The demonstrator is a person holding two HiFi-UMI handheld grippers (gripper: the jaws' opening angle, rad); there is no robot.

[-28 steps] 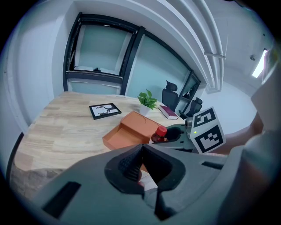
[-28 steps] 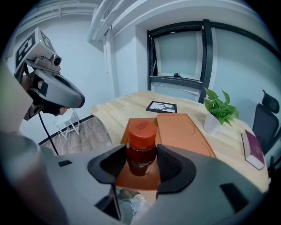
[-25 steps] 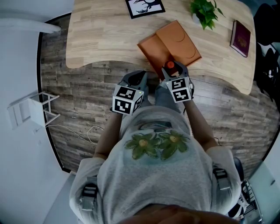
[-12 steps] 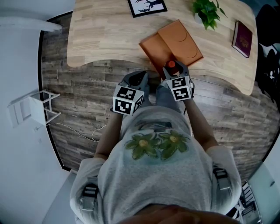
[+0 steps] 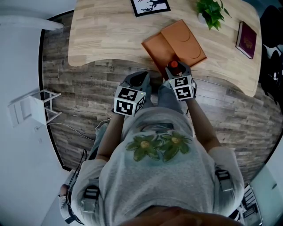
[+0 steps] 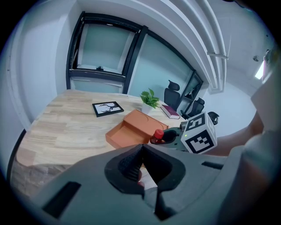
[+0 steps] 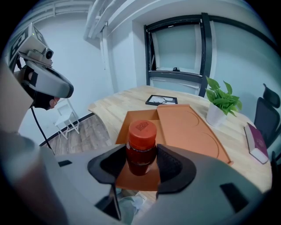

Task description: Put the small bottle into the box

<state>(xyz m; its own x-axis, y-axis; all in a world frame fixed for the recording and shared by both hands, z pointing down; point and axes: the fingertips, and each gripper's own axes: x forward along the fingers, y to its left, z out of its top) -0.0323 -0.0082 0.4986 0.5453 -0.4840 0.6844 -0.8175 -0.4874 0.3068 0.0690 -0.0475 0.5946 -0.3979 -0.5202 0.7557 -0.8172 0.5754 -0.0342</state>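
Note:
A small bottle [image 7: 141,145] with a red cap and dark red contents stands upright between the jaws of my right gripper [image 7: 141,163], which is shut on it. In the head view the bottle [image 5: 174,65] hangs over the table's near edge, just in front of the open orange box [image 5: 157,50]. The box's lid [image 5: 185,39] lies flat beside the tray. My left gripper [image 6: 141,160] is shut and holds nothing. It hovers over the floor, short of the table and left of the right gripper [image 5: 175,71].
On the wooden table [image 5: 101,35] are a framed picture [image 5: 150,6], a potted plant [image 5: 211,12] and a dark red book [image 5: 246,39]. A white stool [image 5: 32,110] and a cable [image 5: 75,130] are on the floor at left.
Almost nothing: the right gripper with the bottle has crept a touch toward the table. The left gripper stays where it was.

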